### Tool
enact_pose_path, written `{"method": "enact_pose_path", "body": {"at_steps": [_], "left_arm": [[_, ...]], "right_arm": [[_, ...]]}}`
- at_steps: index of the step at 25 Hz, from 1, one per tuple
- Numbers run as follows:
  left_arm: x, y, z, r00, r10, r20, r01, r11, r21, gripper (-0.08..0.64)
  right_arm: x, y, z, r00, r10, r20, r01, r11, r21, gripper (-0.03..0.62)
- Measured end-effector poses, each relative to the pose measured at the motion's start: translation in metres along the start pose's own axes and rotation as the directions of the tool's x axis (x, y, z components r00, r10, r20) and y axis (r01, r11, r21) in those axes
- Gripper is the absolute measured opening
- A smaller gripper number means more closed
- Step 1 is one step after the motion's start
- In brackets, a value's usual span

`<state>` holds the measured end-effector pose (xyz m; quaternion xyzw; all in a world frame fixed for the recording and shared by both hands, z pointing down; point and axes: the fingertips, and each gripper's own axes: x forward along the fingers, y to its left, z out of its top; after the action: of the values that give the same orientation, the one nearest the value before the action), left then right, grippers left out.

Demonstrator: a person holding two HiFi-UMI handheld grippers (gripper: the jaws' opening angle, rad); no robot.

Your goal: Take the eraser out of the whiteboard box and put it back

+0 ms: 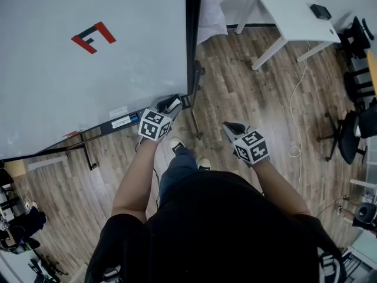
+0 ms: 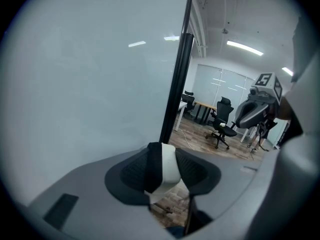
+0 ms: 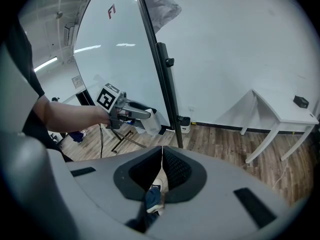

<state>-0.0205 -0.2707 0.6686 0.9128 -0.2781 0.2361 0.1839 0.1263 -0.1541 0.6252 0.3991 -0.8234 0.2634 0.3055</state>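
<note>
The whiteboard (image 1: 88,69) fills the upper left of the head view, with a red and black F-shaped mark (image 1: 94,37) on it. Its dark tray (image 1: 118,122) runs along the bottom edge. My left gripper (image 1: 171,105) is at the board's lower right corner, just off the tray's end, shut on the eraser (image 1: 175,105). Seen from the left gripper view, the eraser (image 2: 167,166) is white with a black side, clamped upright between the pads of my left gripper (image 2: 162,173). From the right gripper view it shows as the white eraser (image 3: 151,124). My right gripper (image 1: 231,127) (image 3: 161,170) hangs shut and empty over the floor.
A white table (image 1: 294,16) with a small black object (image 1: 321,10) stands at the upper right. Office chairs (image 1: 353,128) line the right edge, and a white cable (image 1: 297,99) trails across the wood floor. The board's black upright post (image 3: 167,79) and stand feet (image 1: 88,155) are close by.
</note>
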Motion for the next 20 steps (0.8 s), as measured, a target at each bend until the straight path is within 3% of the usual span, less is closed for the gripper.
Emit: {"method": "enact_pose_path", "body": {"at_steps": [20], "left_arm": [[-0.041,-0.005,0.027,0.996,0.066,0.062,-0.068,0.997,0.029,0.181]], "right_arm": [[-0.023,0.010,0.015,0.999,0.008,0.048,-0.006,0.999,-0.046,0.002]]}}
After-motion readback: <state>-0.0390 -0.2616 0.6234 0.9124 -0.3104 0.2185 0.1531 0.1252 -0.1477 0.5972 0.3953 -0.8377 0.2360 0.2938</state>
